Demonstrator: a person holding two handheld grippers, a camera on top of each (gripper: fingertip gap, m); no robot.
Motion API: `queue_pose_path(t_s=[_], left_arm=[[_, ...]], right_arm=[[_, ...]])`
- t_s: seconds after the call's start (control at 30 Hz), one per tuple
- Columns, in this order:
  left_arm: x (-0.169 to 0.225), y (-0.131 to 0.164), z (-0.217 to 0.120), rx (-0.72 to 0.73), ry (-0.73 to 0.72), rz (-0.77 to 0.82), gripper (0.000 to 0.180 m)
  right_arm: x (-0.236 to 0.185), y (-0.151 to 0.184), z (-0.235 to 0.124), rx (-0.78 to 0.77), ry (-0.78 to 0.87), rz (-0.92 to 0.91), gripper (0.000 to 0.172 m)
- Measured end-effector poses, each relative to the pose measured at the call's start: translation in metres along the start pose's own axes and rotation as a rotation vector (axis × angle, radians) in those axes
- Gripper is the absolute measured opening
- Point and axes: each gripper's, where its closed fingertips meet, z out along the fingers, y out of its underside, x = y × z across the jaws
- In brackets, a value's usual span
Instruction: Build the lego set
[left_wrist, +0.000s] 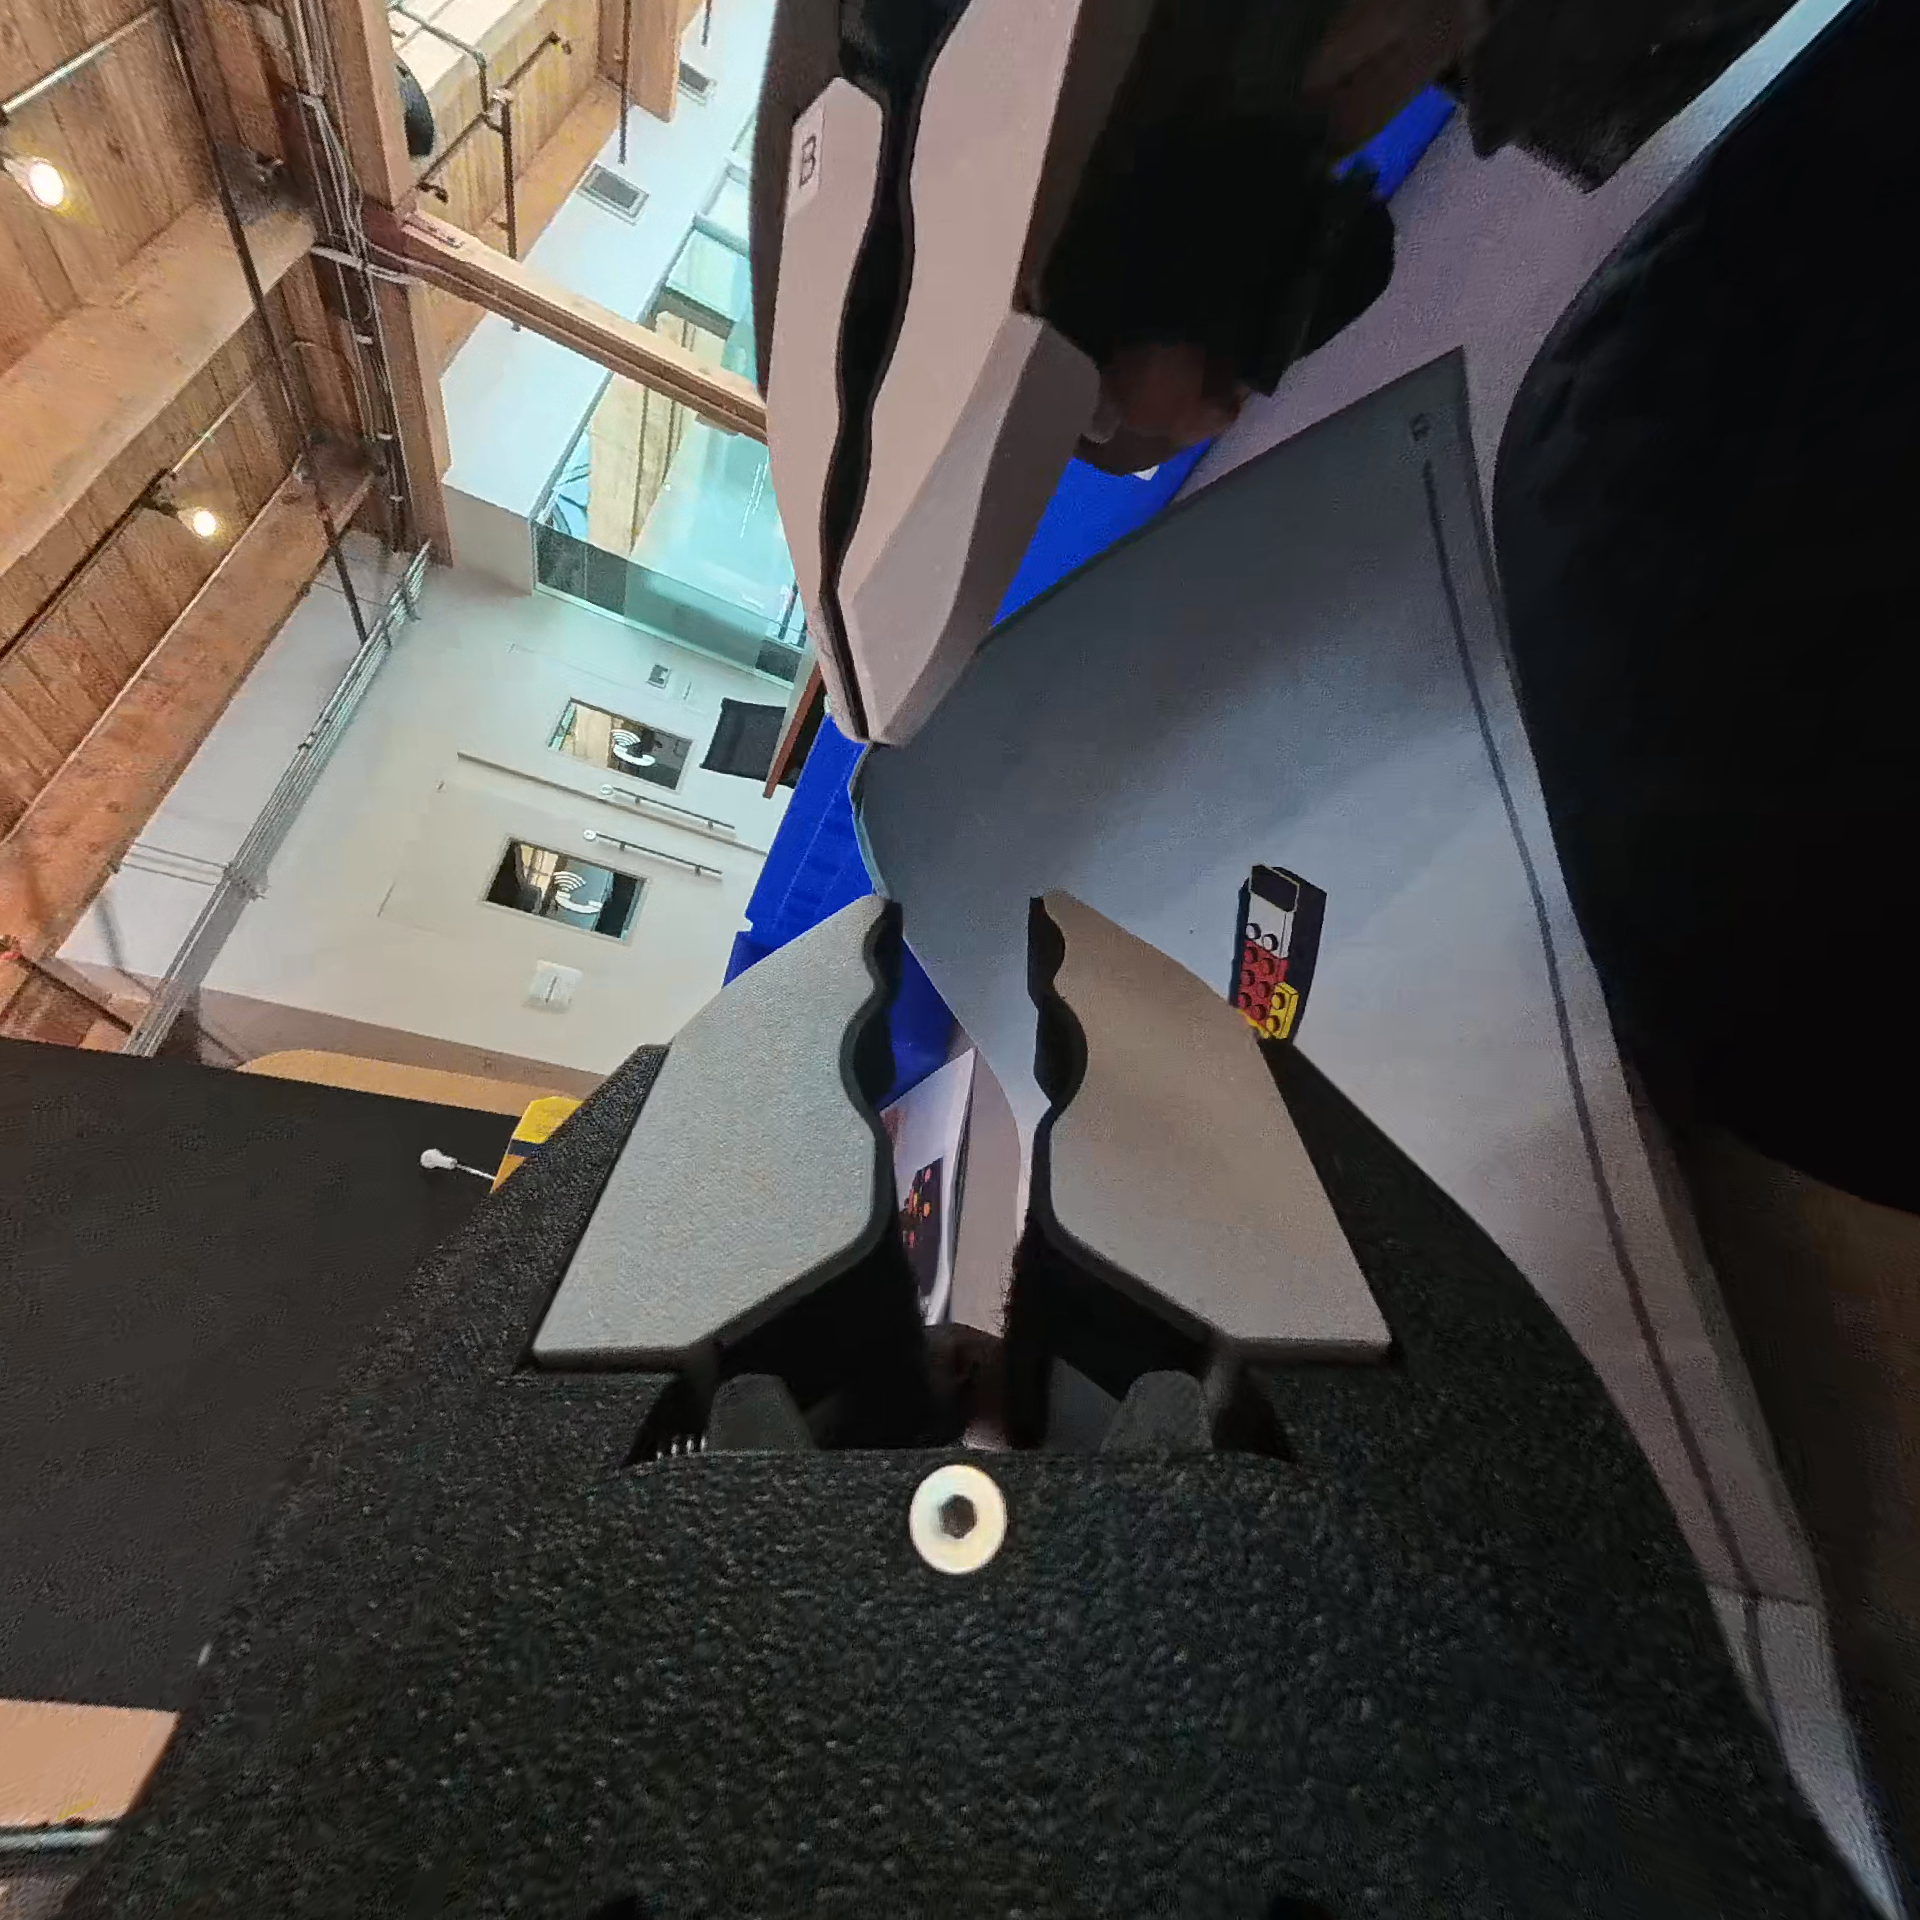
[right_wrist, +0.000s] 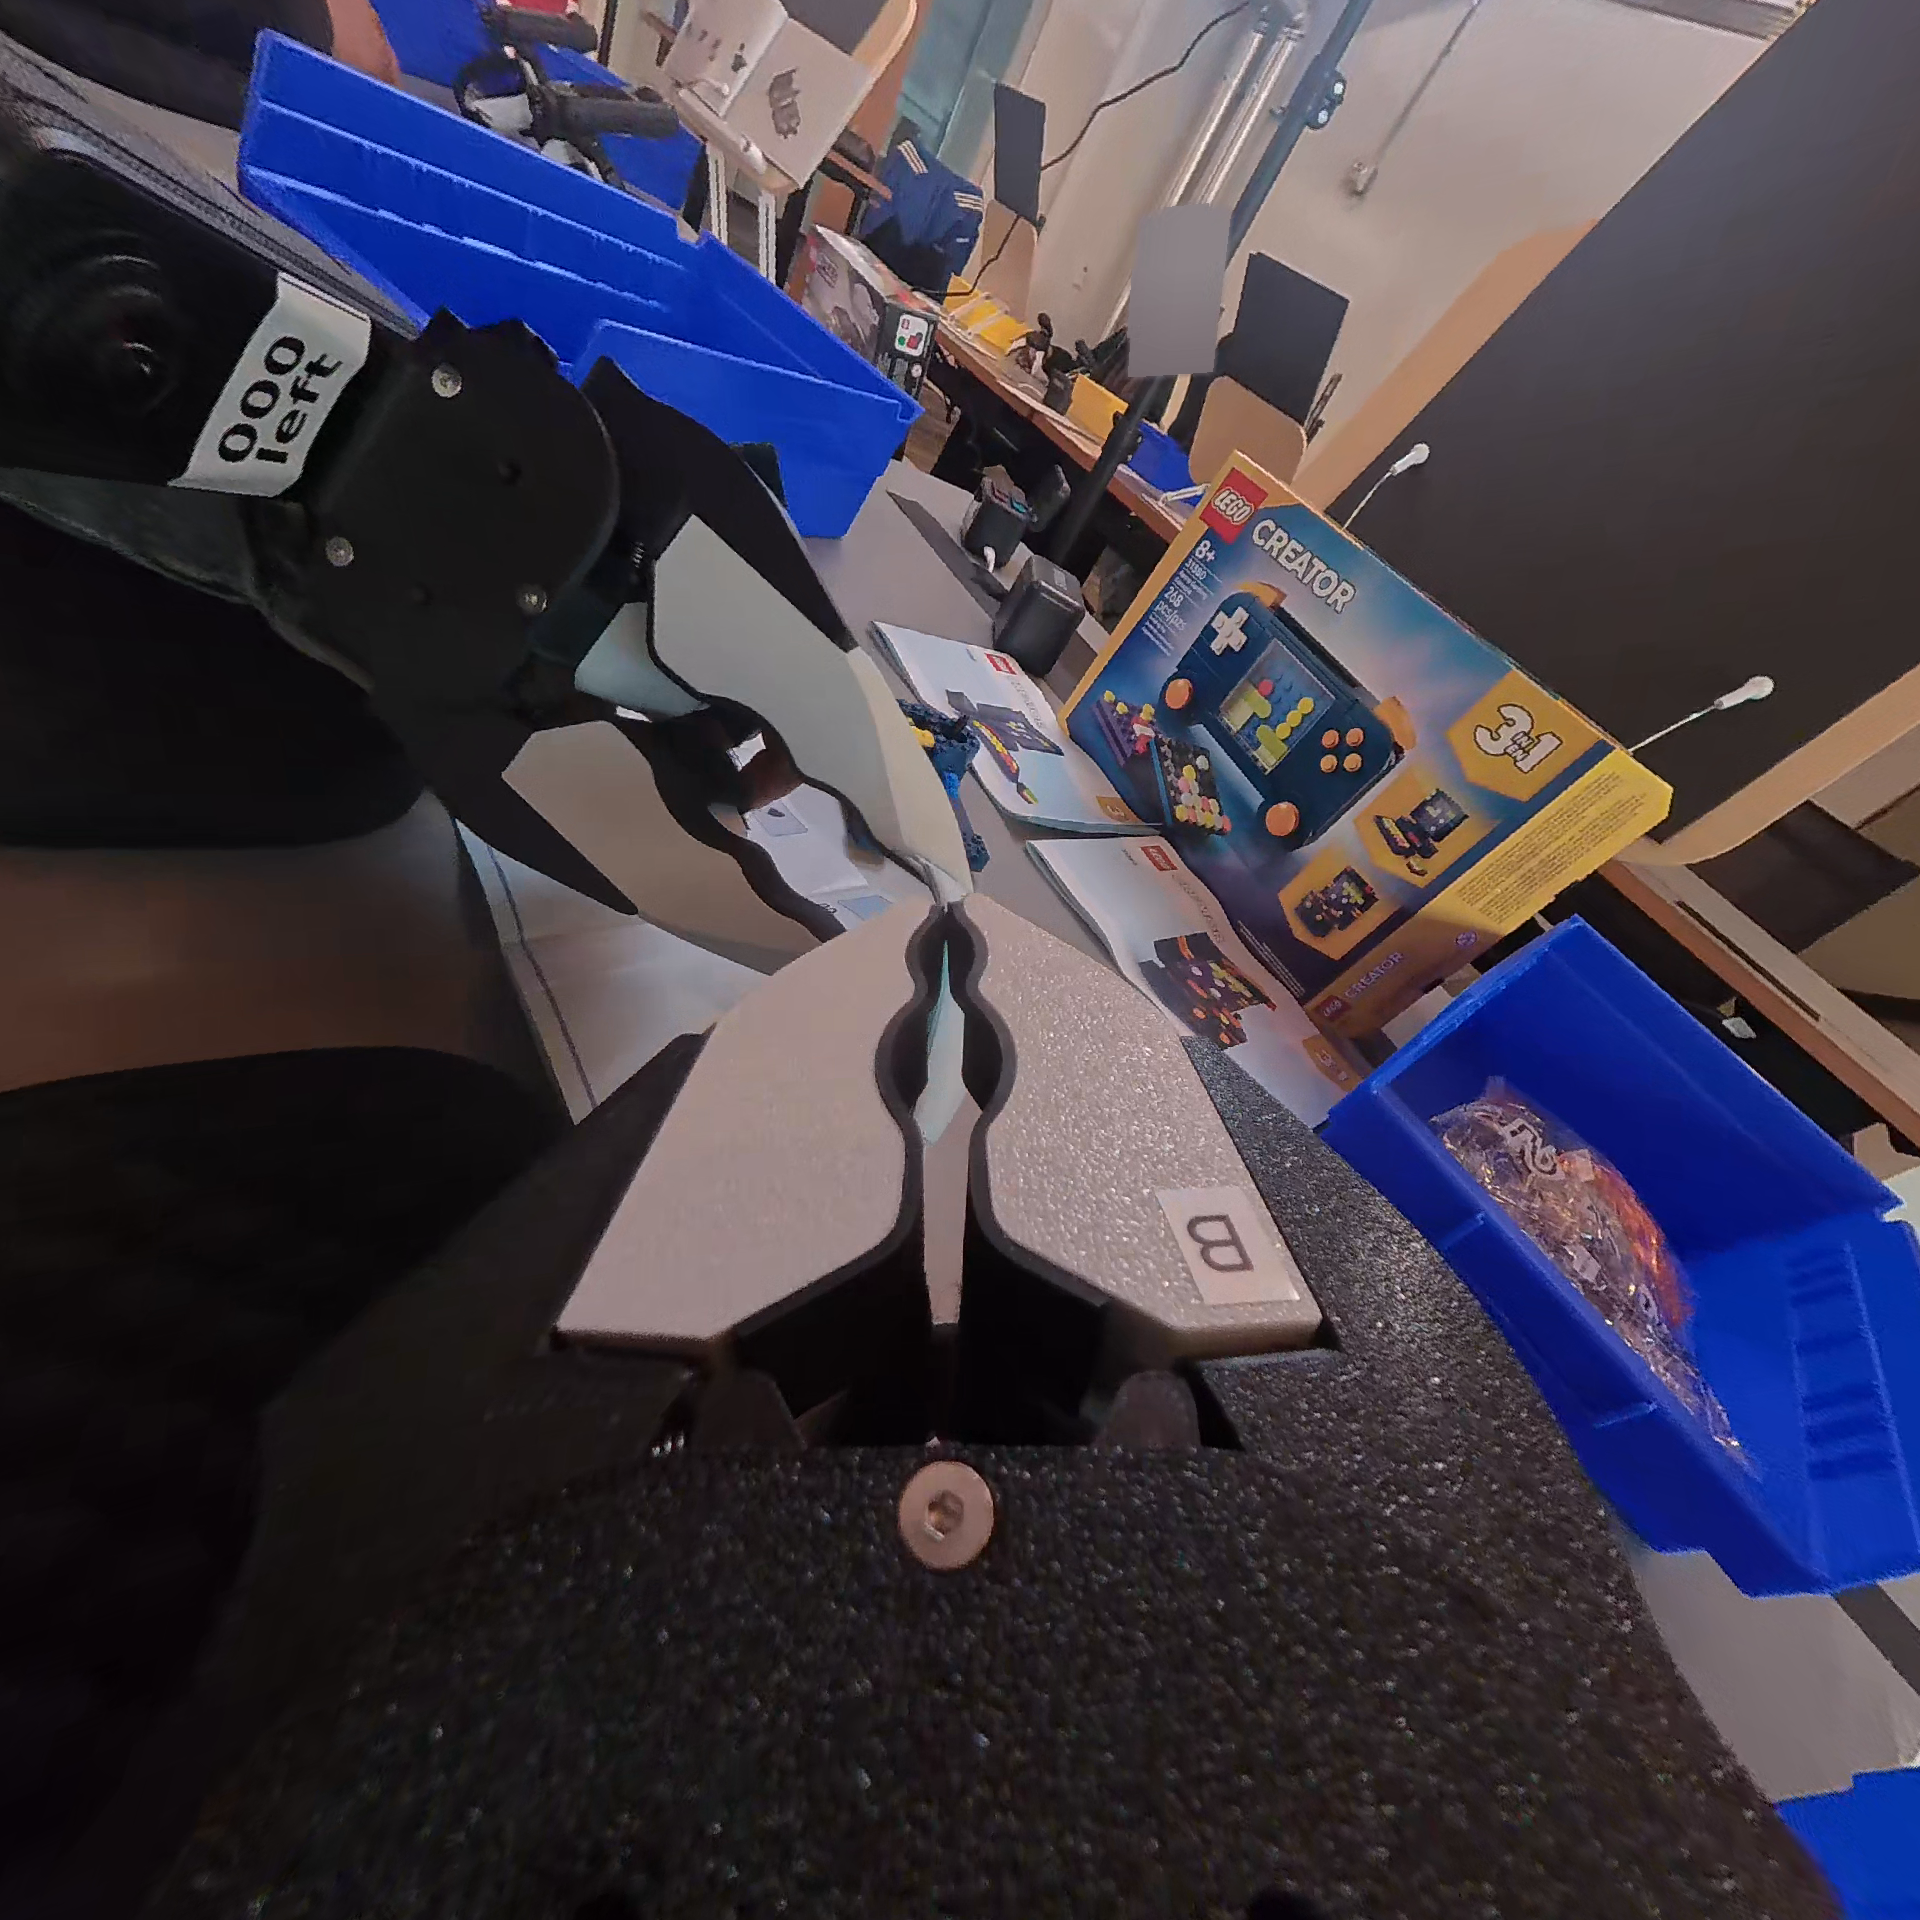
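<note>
Right gripper (right_wrist: 948, 914) jaws clenched on booklet page (left_wrist: 1195, 748); left gripper (left_wrist: 961, 914) released astride it.

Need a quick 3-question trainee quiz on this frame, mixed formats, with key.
1. True or false: the left gripper is clamped shut.
2. Multiple choice: what lies in the blue bin at the right of the right wrist view? A) crumpled clear plastic bags B) a booklet C) a battery pack
3. Short answer: what thin thing is pinched between the fingers of the right gripper?

Key:
1. False. Its fingers stand apart.
2. A
3. The page of a booklet. The gripper is shut on its edge, near the corner.
</note>
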Motion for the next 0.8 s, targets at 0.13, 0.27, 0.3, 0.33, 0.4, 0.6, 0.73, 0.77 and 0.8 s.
queue_pose_path(t_s=[0.13, 0.27, 0.3, 0.33, 0.4, 0.6, 0.73, 0.77, 0.8], left_arm=[[0.001, -0.001, -0.001, 0.001, 0.005, 0.002, 0.021], [-0.002, -0.001, 0.000, -0.003, -0.009, 0.004, 0.017], [-0.003, -0.001, 0.000, -0.003, -0.011, 0.001, 0.014], [-0.003, -0.001, 0.000, -0.003, -0.013, -0.006, 0.011], [-0.004, -0.001, -0.001, -0.002, -0.014, -0.015, 0.008], [-0.004, -0.003, 0.000, -0.006, -0.030, 0.004, 0.009], [-0.014, 0.004, 0.003, -0.027, -0.068, -0.062, 0.019], [-0.014, 0.004, 0.004, -0.024, -0.060, -0.079, 0.021], [-0.014, 0.004, 0.004, -0.022, -0.058, -0.081, 0.020]], right_arm=[[0.001, 0.000, -0.001, 0.003, 0.008, 0.006, 0.000], [0.001, 0.001, -0.001, 0.000, 0.008, 0.010, 0.000], [0.002, 0.001, -0.001, 0.000, 0.008, 0.012, 0.000], [0.002, 0.001, -0.001, 0.001, 0.008, 0.014, 0.000], [0.002, 0.002, -0.001, -0.001, 0.012, 0.017, 0.000], [0.002, 0.001, 0.000, 0.000, 0.010, 0.017, 0.000], [0.001, 0.000, 0.000, 0.006, 0.008, 0.020, 0.000], [0.001, 0.000, 0.000, 0.009, 0.006, 0.021, 0.000], [0.001, -0.001, 0.000, 0.011, 0.007, 0.020, 0.000]])
